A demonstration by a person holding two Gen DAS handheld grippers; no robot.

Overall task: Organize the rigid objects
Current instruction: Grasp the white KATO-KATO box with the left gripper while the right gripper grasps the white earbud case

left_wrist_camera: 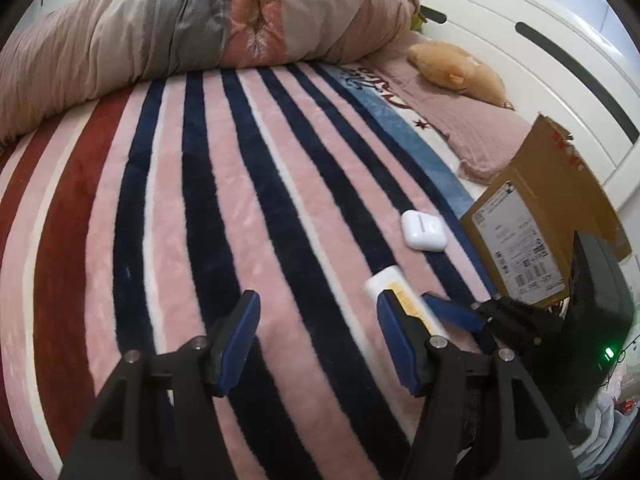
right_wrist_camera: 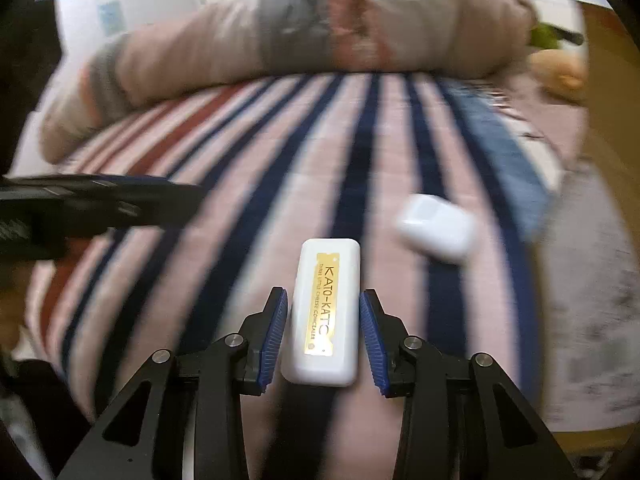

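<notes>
A white concealer case with a gold label lies between the blue pads of my right gripper. The jaws stand close on both its sides with a thin gap showing, and the view is motion-blurred. The case also shows in the left wrist view, with the right gripper around it. A white earbud case lies on the striped blanket just beyond, also in the right wrist view. My left gripper is open and empty above the blanket, left of the concealer case.
A cardboard box with a shipping label stands at the bed's right side. A rolled quilt lies across the far end. An orange plush toy sits near the white headboard.
</notes>
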